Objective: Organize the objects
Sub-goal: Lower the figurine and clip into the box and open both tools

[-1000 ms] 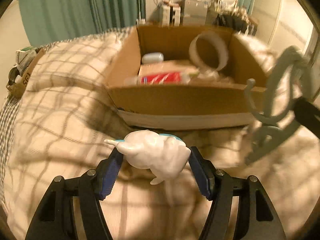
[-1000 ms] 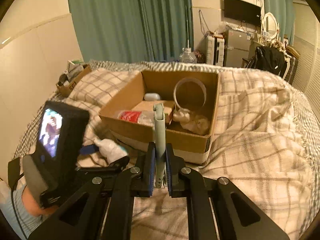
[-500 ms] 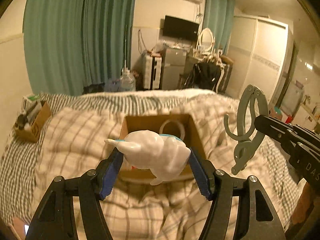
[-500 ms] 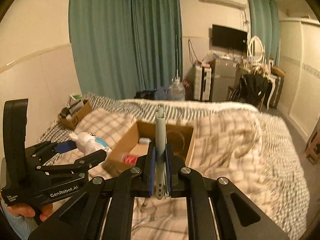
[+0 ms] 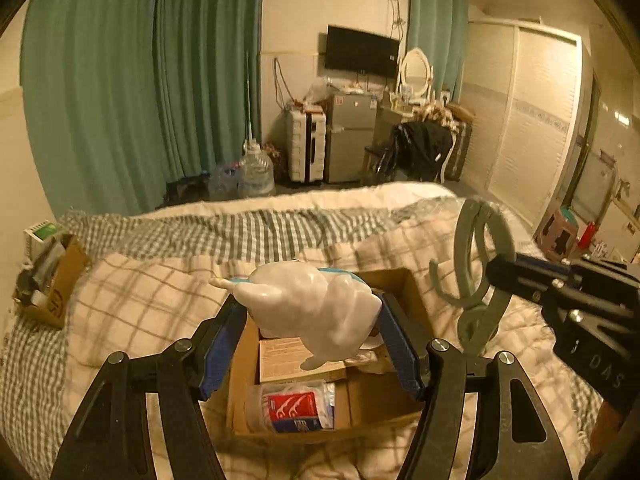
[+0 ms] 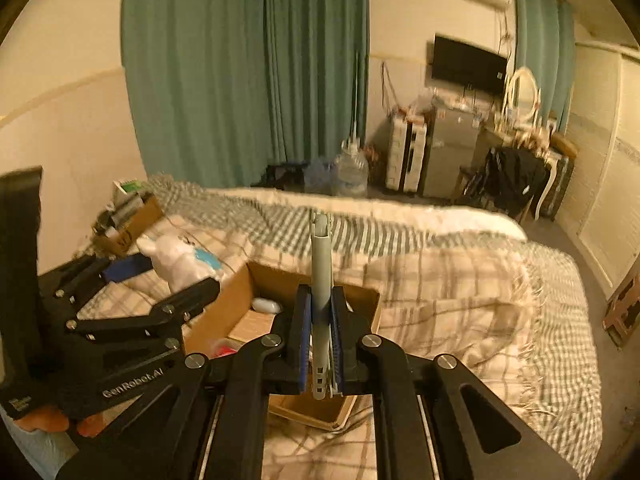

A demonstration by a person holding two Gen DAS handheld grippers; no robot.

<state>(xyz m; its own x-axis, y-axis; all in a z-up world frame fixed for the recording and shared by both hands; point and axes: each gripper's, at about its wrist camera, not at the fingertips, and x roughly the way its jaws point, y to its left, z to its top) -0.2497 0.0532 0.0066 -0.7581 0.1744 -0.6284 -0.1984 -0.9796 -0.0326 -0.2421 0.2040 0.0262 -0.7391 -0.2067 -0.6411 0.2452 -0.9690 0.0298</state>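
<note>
Left gripper [image 5: 314, 330]: its blue pads are pressing on both flanks of a white rabbit figurine [image 5: 312, 310], jaws standing partly apart to span the body.
Right gripper [image 6: 320, 344]: its jaws are closing nearly flat on the stem of a grey-green plastic hook [image 6: 321, 280], which is standing upright between the pads.
Landmark: the open cardboard box [image 5: 240, 368], lying on the checked blanket [image 5: 132, 300].
Figurine, place: it is hanging over the box, clear of the contents.
Hook, place: it is hovering just beside the box, at its right edge in the left wrist view [image 5: 476, 276].
Figurine, handling: it is looking glossy, rigid and probably slippery and breakable; the broad body is offering the surest hold, the thin ear the poorest.
Hook, handling: it is appearing light and stiff; the flat stem is suiting a narrow pinch.
Box contents: a red-labelled packet [image 5: 296, 406] and a flat carton [image 5: 288, 360] are lying inside; the rest is too hidden to name.
</note>
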